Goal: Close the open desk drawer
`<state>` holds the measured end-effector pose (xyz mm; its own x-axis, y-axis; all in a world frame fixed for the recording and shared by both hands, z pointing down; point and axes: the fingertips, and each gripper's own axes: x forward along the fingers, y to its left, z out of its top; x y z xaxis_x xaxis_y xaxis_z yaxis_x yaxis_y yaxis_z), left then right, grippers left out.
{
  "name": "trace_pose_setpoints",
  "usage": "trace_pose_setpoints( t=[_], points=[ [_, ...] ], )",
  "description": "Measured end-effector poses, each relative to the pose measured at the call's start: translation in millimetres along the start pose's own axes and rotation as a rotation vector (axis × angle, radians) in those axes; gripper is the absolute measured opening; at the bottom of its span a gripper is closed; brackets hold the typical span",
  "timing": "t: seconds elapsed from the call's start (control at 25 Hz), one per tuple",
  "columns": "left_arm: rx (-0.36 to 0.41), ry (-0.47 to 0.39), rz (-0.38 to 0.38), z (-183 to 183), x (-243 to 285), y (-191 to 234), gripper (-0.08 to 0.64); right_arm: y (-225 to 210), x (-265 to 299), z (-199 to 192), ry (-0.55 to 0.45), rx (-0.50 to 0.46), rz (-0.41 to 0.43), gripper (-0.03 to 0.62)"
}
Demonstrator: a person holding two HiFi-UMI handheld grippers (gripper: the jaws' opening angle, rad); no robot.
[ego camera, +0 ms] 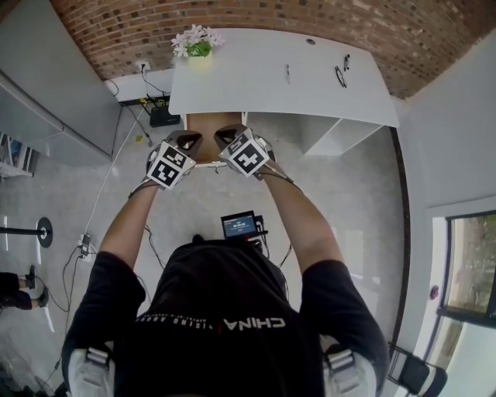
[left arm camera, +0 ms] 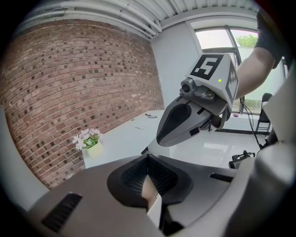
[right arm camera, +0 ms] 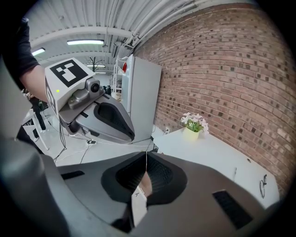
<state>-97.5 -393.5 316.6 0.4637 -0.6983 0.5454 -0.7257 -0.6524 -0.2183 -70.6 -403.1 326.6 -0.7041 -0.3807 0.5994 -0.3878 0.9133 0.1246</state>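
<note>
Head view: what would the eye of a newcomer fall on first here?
First, the left gripper and the right gripper, with black-and-white marker cubes, side by side in the middle, jaws together, at the front edge of the open drawer. Its brown inside shows under the white desk. Next, the pale flowers on the desk's far left corner, before the red brick wall.

The white desk (ego camera: 256,89) bears a potted flower (ego camera: 197,45) and small dark items (ego camera: 340,75).
</note>
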Motion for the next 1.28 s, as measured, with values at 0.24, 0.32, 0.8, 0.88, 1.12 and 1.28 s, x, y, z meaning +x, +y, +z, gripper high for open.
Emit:
trace_pose_setpoints(
  t=[0.24,0.32,0.8,0.88,1.12,1.28],
  points=[
    [-0.006,0.005,-0.022,-5,5,-1,0.012,0,5,-5,0.014,0.007,0.001,0.017],
    [-0.015,0.002,-0.017,-6,7,1,0.012,-1,6,-7,0.016,0.014,0.005,0.017],
    [-0.092,0.050,0.022,-36,36,2,0.012,-13,24,-40,0.007,0.084,0.069,0.017],
    [-0.108,0.065,0.024,-49,40,3,0.012,-12,35,-50,0.015,0.097,0.080,0.017],
    [-0.132,0.083,-0.024,-108,65,7,0.012,-14,87,-83,0.020,0.170,0.066,0.017],
    [-0.100,0.084,-0.081,-160,101,-5,0.012,-10,136,-119,0.008,0.199,0.059,0.017]
  ],
)
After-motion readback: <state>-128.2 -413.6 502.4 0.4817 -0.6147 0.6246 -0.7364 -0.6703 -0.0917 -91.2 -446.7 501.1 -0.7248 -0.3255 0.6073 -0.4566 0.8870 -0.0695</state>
